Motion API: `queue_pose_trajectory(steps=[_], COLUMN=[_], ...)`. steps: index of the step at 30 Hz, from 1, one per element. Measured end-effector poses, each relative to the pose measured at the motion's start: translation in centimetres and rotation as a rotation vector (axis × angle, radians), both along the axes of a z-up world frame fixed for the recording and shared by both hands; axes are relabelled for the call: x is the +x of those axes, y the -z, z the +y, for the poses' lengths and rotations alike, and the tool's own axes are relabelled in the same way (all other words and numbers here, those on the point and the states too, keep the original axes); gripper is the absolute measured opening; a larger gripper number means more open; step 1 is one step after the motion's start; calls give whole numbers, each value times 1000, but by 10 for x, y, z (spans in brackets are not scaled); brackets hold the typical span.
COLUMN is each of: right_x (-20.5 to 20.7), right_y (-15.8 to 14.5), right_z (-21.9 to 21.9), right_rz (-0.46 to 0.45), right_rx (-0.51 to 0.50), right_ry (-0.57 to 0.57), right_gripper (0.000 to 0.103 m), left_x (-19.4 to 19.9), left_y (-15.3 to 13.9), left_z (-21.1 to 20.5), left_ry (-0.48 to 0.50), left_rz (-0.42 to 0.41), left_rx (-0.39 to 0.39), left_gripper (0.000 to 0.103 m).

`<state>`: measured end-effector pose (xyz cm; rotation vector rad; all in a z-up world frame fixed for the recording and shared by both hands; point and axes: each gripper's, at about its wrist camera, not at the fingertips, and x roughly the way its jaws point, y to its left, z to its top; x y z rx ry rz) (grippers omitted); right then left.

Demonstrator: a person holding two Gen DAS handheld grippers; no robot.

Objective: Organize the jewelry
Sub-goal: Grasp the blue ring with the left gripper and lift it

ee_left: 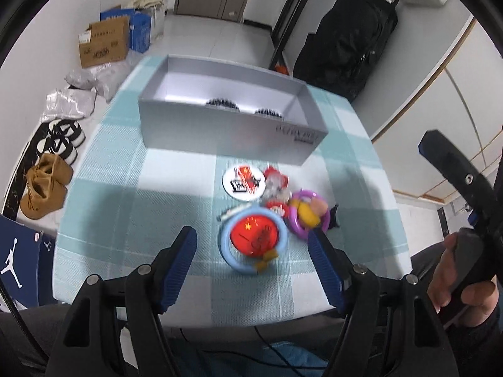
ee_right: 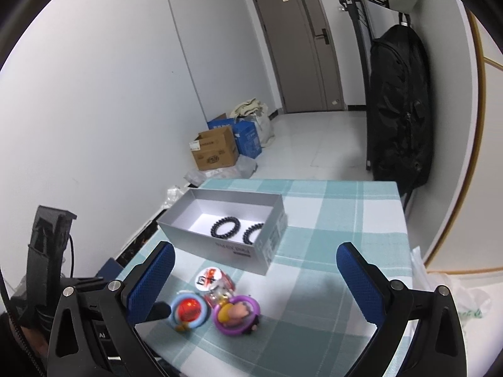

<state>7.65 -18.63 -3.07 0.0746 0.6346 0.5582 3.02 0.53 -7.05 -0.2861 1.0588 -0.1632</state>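
Teal and white table (ee_right: 330,220): a checked cloth covers it, and all your jewelry things sit on it.
Grey box (ee_right: 201,237): open on top, at the far side of the table, past the small things.
Black bead bracelets (ee_right: 224,226): two of them lie flat inside the grey box, side by side, at the end near the printed label.
Your left claw (ee_left: 251,257): its blue pads are spread wide and it holds nothing. It hangs just over the blue ring.
Your right claw (ee_right: 256,278): its blue pads are spread wide too, with nothing between them. It sits higher and farther back, with the small things below it.
Blue ring (ee_left: 251,242): lies flat on the table with a red round badge inside it and a little yellow bit at its near edge.
Purple ring (ee_right: 235,314): lies just beside the blue ring, with a yellow and pink toy figure on it.
White round badge (ee_left: 243,183): has red and black marks on it, and lies between the rings and the grey box.
Red and clear charm (ee_left: 276,188): a small bunch touching the white badge and the purple ring. It is too blurry to tell more.
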Motion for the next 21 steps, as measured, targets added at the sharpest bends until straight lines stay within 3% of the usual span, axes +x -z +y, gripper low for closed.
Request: queue_pose_trajectory(steps=[7, 21], right_x=[9, 7], right_y=[9, 14], right_z=[-3, 1], right_rz=[63, 79], right_rx=[13, -10], right_ry=[22, -6], right_gripper=[103, 103], left_x=[6, 7], left_y=[12, 28], left_z=[-11, -37], left_ry=[32, 88], left_rz=[56, 48], left_rx=[24, 298], left_gripper=[69, 69])
